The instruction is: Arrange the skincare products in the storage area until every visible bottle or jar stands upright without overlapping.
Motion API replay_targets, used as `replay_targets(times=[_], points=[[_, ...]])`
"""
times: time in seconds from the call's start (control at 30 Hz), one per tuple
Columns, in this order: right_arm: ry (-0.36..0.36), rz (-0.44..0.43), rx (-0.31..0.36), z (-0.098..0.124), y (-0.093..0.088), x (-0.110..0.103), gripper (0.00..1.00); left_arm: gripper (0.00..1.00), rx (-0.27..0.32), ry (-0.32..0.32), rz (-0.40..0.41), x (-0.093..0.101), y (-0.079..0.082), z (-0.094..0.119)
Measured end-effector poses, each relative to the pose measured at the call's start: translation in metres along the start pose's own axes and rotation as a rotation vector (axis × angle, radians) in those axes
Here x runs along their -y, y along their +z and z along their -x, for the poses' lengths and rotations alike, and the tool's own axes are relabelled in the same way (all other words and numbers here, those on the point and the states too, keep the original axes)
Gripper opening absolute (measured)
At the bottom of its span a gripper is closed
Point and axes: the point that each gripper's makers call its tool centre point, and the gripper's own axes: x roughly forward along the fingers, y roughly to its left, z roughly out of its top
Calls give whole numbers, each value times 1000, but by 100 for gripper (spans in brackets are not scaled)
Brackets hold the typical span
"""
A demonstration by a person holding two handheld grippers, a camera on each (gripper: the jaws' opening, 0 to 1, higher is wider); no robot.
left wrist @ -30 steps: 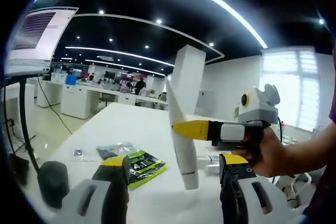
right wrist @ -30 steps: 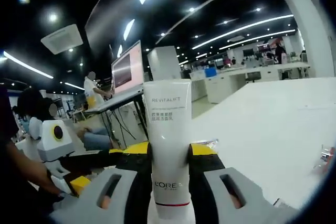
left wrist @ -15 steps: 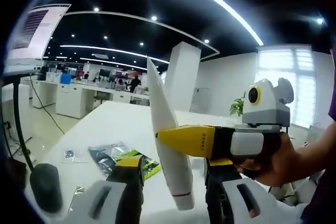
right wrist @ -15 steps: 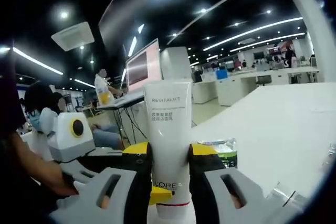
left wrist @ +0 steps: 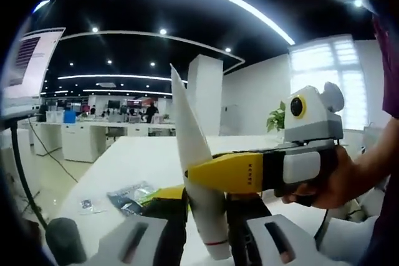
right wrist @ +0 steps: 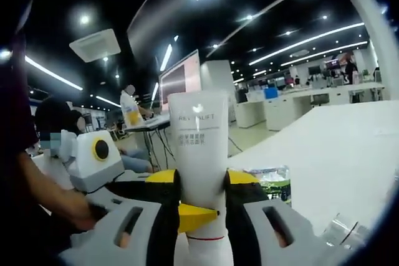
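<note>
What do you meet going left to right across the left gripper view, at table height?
Dark round object → sachets on the table → white tube between the left gripper jaws → right gripper pinching it → the person's hand.

A white tube (right wrist: 199, 154) of skincare cream stands upright, cap end down and flat crimped end up, held off the white table (right wrist: 336, 160). Grey lettering reads "REVITALIFT" near its top; a thin red band rings it low down. Edge-on, the tube (left wrist: 196, 185) tapers to a thin blade.
</note>
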Motion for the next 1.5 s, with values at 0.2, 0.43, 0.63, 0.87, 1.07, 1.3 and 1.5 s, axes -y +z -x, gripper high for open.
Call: replay_targets(times=[0.2,0.43,0.63,0.87,1.07,1.3,1.5], points=[[20,24,-18,8,-4,-2,26,21,20,-77,-80,1,-5,3],[35,94,-58,11,-10,-8,27,20,44,-134,-87,2,-12,6],[58,146,-91,12,-17,-14,27,20,48,-162,-76,2,-19,11],[80,127,-69,16,-15,-15,27,19,47,-227,-62,6,-20,14],[131,127,-69,21,-12,-15,27,19,4,-344,-80,14,-22,13],[266,113,-113,22,-13,-19,25,19,-42,-517,-85,21,-25,17],[262,202,-165,20,-19,-20,24,20,-72,-549,-97,23,-25,14]])
